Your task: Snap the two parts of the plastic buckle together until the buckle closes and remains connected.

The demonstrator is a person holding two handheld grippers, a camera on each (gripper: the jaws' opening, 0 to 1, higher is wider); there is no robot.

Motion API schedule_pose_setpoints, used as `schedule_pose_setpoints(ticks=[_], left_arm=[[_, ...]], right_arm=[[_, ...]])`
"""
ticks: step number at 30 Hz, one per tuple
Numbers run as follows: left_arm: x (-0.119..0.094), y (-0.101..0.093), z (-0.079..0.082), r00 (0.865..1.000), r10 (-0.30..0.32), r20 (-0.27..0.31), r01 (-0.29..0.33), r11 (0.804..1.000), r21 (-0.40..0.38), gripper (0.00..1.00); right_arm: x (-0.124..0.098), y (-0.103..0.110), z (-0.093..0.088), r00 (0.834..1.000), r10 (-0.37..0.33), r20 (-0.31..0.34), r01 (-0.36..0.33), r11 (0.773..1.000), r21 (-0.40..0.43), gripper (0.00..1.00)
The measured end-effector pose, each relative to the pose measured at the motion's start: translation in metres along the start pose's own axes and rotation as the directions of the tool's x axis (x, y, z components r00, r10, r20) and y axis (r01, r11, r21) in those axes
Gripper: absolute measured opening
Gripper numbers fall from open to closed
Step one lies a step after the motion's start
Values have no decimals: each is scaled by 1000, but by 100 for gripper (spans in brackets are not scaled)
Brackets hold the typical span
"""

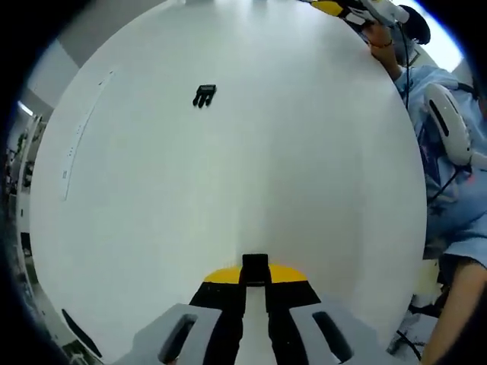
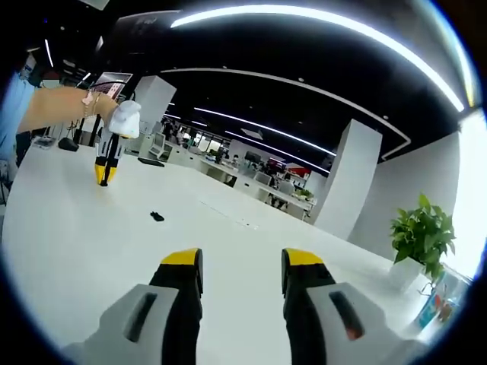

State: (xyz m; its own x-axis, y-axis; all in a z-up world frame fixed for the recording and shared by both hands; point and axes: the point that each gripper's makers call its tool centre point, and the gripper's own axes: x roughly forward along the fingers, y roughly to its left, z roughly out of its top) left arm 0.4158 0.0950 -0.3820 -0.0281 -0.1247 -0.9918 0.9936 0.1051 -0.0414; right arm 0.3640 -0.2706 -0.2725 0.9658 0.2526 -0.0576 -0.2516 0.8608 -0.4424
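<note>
Here the left claw [image 1: 255,268] pinches a small black buckle piece, the right claw [image 2: 242,268] gapes over smooth white table [image 2: 68,236]

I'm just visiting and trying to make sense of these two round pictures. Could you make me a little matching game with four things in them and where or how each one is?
Things:
1. buckle piece
2. potted plant
3. left gripper
4. right gripper

Descriptions:
A. jaws apart, nothing between them
B. small, black, lying alone on the white table
C. green, at the table's far edge
D. jaws close together, a small black part at their yellow tips

Pairs: 1-B, 2-C, 3-D, 4-A
</note>
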Motion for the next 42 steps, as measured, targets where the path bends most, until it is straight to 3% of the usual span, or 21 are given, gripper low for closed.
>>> schedule_pose_setpoints(ticks=[14, 42], left_arm=[[2, -26, 2, 1000, -5, 10, 5, 1000, 11, 8], [5, -84, 10, 1000, -8, -18, 10, 992, 124, 8]], right_arm=[[1, 1, -1, 1000, 3, -4, -3, 1000, -5, 41], [4, 4, -5, 1000, 2, -29, -3, 1000, -24, 41]])
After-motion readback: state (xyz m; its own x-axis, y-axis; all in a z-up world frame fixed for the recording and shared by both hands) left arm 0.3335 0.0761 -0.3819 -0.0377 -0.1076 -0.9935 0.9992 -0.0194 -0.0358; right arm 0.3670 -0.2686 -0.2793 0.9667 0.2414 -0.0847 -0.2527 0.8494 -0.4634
